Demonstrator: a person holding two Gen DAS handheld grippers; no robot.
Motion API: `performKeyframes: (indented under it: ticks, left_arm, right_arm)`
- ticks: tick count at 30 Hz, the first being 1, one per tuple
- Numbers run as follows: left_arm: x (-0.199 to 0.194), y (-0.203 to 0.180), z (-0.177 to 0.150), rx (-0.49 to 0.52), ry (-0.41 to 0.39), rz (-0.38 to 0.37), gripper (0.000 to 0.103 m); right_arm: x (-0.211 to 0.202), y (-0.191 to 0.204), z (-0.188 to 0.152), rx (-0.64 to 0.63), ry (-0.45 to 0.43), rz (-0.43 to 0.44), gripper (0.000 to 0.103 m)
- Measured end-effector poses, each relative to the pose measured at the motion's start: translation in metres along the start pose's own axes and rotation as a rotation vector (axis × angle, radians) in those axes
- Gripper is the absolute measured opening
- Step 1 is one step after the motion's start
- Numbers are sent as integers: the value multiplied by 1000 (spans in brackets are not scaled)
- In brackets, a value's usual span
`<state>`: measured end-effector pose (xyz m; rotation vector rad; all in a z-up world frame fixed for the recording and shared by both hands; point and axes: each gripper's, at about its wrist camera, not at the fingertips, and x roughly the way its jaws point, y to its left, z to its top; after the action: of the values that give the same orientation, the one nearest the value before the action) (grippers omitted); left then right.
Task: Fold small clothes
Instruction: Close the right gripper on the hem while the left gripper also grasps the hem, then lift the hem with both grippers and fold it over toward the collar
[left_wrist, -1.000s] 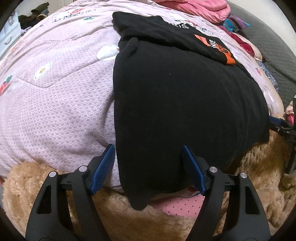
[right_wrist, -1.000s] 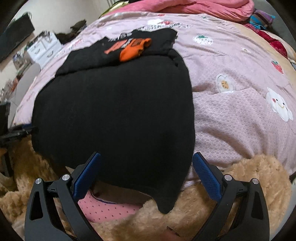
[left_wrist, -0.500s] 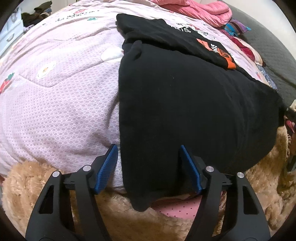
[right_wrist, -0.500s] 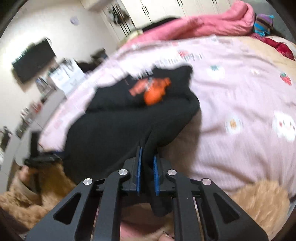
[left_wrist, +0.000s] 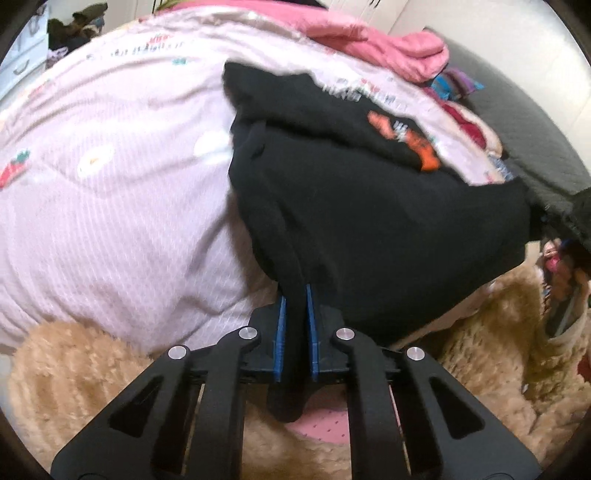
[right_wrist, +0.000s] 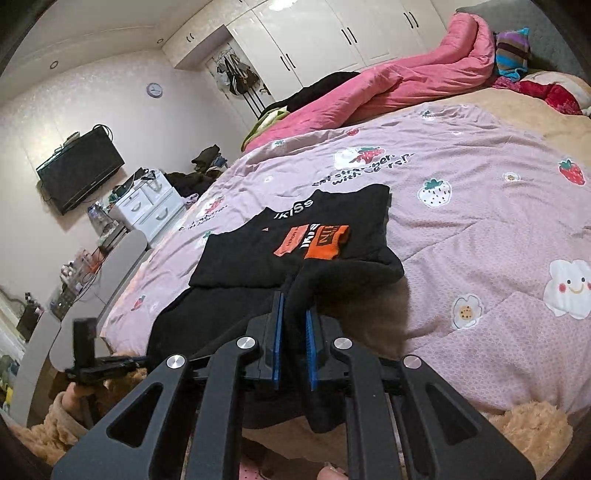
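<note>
Here we see the left gripper (left_wrist: 294, 325) clamped on the near hem of the black knit garment (left_wrist: 388, 229), which lies on the lilac strawberry-print quilt (left_wrist: 110, 221) at the bed's near edge. The right gripper (right_wrist: 294, 328) pinches the same garment's other near corner, just before a folded black shirt with orange patches (right_wrist: 295, 229).
</note>
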<state>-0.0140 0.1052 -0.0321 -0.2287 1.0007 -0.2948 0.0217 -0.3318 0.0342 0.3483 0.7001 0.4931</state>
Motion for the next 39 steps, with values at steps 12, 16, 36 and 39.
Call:
performKeyframes:
  ticks: [12, 16, 36, 39]
  left_arm:
    - [-37, -7, 45, -21, -190, -20, 4]
    - [-39, -6, 53, -28, -205, -19, 4]
    - [-39, -2, 102, -64, -302, -25, 4]
    - [-36, -1, 111, -66, -310, -15, 4]
  right_arm:
    - [-11, -6, 13, 30, -73, -14, 10]
    - [-18, -9, 20, 25, -118, -34, 10]
    - [-3, -19, 63, 51, -187, -78, 10]
    - [4, -22, 72, 55, -191, -92, 10]
